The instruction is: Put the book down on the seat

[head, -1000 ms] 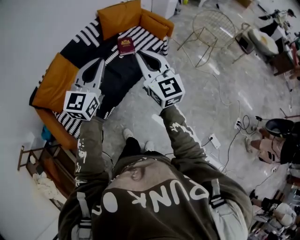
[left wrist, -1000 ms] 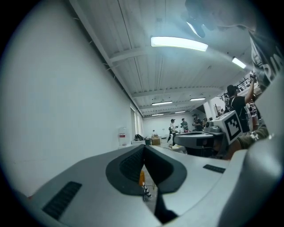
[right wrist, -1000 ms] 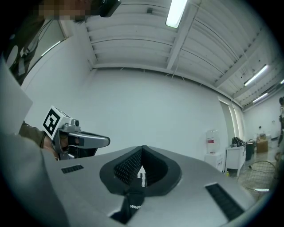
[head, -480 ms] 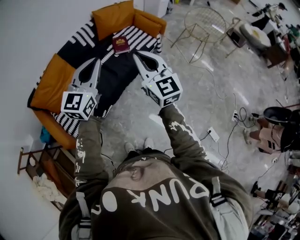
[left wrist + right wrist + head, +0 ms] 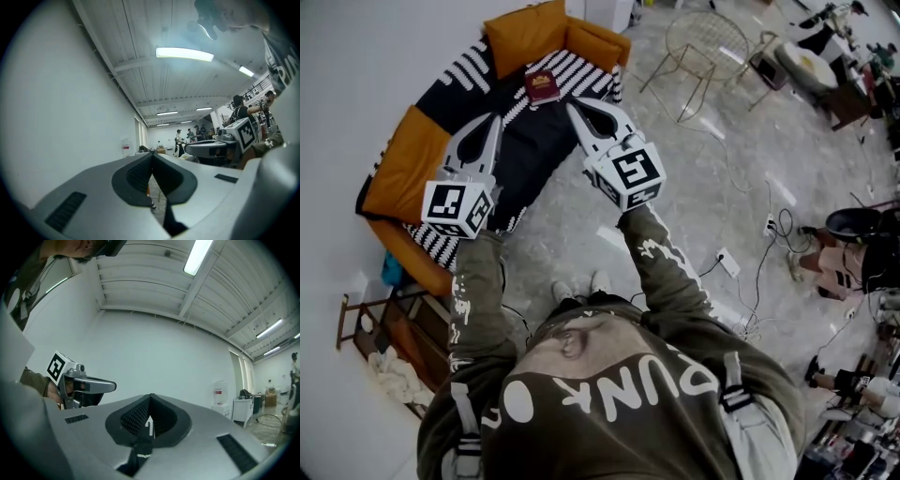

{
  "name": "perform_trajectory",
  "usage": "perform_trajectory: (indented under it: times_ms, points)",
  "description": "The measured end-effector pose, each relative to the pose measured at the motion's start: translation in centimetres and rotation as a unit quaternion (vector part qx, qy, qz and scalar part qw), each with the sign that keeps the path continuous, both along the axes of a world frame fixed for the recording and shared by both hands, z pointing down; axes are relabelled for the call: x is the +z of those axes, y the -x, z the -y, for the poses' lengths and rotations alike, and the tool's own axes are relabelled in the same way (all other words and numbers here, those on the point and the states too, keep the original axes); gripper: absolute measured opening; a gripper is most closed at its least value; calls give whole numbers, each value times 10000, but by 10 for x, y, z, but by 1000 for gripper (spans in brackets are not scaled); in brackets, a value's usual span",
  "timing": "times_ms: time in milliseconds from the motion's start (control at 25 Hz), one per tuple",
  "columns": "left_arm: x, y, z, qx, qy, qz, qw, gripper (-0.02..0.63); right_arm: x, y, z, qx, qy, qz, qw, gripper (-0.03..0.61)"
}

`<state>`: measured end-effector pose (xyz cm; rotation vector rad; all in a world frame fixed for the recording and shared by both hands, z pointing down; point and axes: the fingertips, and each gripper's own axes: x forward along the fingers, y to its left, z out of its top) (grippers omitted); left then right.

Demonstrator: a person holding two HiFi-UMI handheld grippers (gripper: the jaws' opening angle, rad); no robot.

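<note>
The dark red book (image 5: 543,86) lies flat on the sofa seat (image 5: 530,145), on the black-and-white blanket near the orange back cushion. Nothing touches it. My left gripper (image 5: 495,120) hangs above the seat's left part, shut and empty. To its right, my right gripper (image 5: 573,108) points at the seat just short of the book, its jaws shut with nothing between them. In the left gripper view the jaws (image 5: 152,155) meet at the tips. The right gripper view shows its jaws (image 5: 151,397) closed too, with only wall and ceiling beyond them.
The curved orange sofa (image 5: 401,169) stands against the white wall. A wire chair (image 5: 708,42) is on the marble floor behind it. Cables and a power strip (image 5: 727,267) lie at the right. A wooden side table (image 5: 384,323) stands at the lower left. People stand far off.
The head view has shifted slightly. Both grippers stay shut and hold about the same places above the seat. The book has not moved on the sofa.
</note>
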<state>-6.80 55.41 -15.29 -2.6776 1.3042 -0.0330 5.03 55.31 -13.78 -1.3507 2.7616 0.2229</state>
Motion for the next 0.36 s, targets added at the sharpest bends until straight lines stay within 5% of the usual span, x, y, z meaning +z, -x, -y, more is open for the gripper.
perform_trajectory:
  times_ms: [360]
  points:
    - [-1, 10, 4, 36, 3, -37, 10000, 3, -6, 14, 4, -34, -91, -31, 9999, 9]
